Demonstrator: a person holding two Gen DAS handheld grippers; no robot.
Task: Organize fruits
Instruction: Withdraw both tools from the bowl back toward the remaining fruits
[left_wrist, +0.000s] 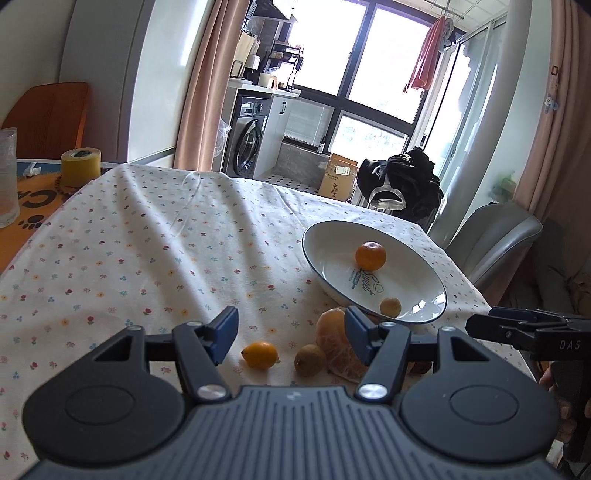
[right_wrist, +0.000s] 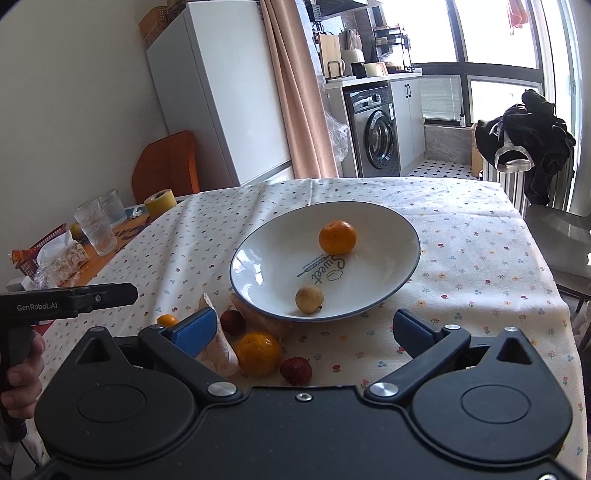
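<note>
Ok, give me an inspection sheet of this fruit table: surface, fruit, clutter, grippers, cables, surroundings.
Surface: floral tablecloth, creased, covering most of the table.
Job's things: white plate holds a mandarin and a small tan fruit. Off the plate, near its front rim: peeled citrus segments, second mandarin, kumquat, brownish round fruit, two red lychees.
Clutter: yellow tape roll, drinking glasses, snack wrappers at the far left edge.
Grippers: left gripper open, empty; right gripper open, empty.
Cables: nothing seen.
Surroundings: washing machine, fridge, grey chair, dark clothing heaped on a rack.
</note>
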